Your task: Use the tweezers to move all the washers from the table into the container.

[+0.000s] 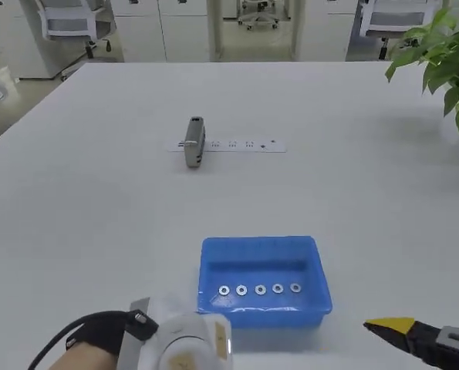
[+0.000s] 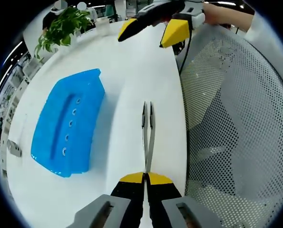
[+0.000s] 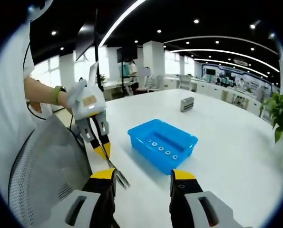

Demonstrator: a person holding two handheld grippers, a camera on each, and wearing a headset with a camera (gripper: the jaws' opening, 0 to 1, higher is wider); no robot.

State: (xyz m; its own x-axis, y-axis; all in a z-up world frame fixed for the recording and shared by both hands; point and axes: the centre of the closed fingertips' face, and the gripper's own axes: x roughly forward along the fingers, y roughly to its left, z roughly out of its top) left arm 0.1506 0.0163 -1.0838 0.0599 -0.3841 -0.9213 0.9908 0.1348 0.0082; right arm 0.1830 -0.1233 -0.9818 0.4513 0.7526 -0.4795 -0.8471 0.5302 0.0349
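Five small silvery washers in one straight row on the floor of the blue container, a shallow glossy plastic tray with rounded corners; too small to tell more than ring shape. Near the front edge of the smooth white table, container just behind both grippers. Thin metal tweezers, rear end pinched in the left gripper, yellow-tipped black jaws pressed together on it, slim tips close together over the tabletop. Low in the head view, that gripper's pale body cut off by the bottom edge, tweezers hidden behind it. Right gripper spread wide, holding nothing, cropped at the head view's corner. Farther back, a flat white power strip with a grey plug block. Leafy plant at right, partly cut off. Perforated mesh chair beside the table edge.
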